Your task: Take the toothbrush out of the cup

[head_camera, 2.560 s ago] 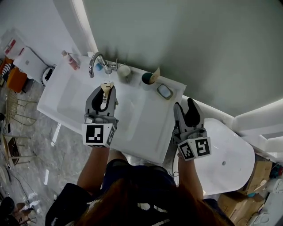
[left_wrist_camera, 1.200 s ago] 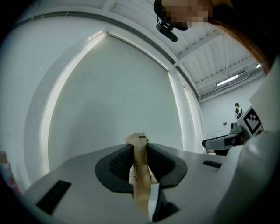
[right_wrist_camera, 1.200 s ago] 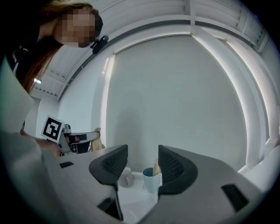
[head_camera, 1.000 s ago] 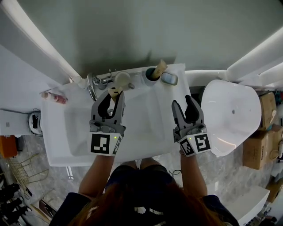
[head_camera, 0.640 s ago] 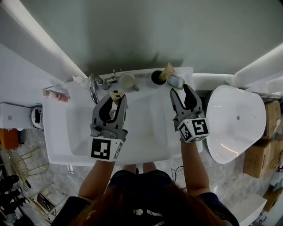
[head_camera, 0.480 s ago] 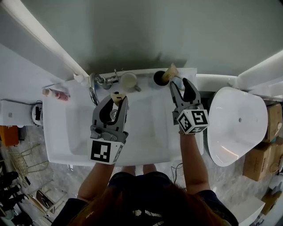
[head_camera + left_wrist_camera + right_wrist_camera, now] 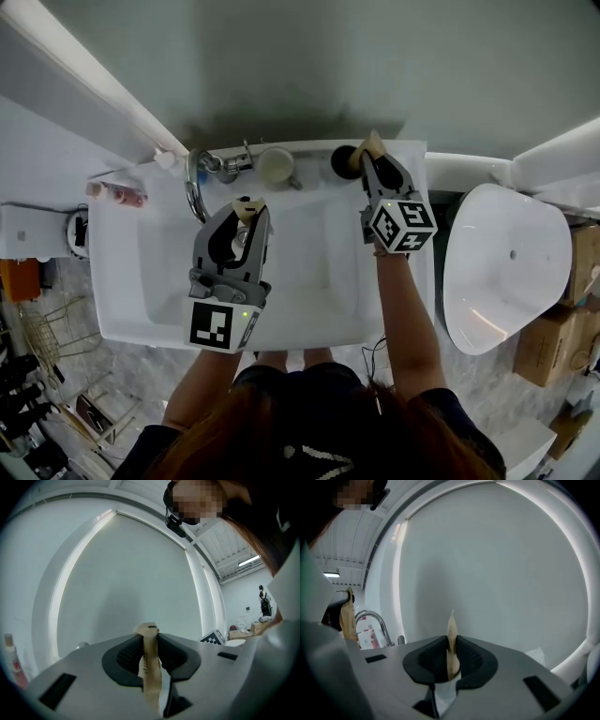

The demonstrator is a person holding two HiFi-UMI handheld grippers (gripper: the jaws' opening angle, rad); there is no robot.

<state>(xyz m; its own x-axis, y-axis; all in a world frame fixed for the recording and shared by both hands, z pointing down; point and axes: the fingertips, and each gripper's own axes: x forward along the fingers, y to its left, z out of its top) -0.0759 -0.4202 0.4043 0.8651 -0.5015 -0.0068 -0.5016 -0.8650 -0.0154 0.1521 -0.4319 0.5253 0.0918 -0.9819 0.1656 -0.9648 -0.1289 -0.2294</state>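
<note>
Seen from above, a person stands at a white washbasin (image 7: 122,281) with a claw in each hand. The right claw (image 7: 372,161) reaches to the basin's far right corner, where a black cup (image 7: 342,162) stands on the rim. A toothbrush (image 7: 452,641) in a tan paper wrapper stands in that cup. The right claw's jaws are closing, and their pads press the wrapper from both sides. The left claw (image 7: 247,210) hangs over the bowl of the basin, clenched on a tan paper packet (image 7: 151,667) that stands upright between its jaws. On the far rim, left of the black cup, stand a cream cup (image 7: 276,166) and a chrome faucet (image 7: 197,178). A white toilet (image 7: 506,272) sits right of the basin.
</note>
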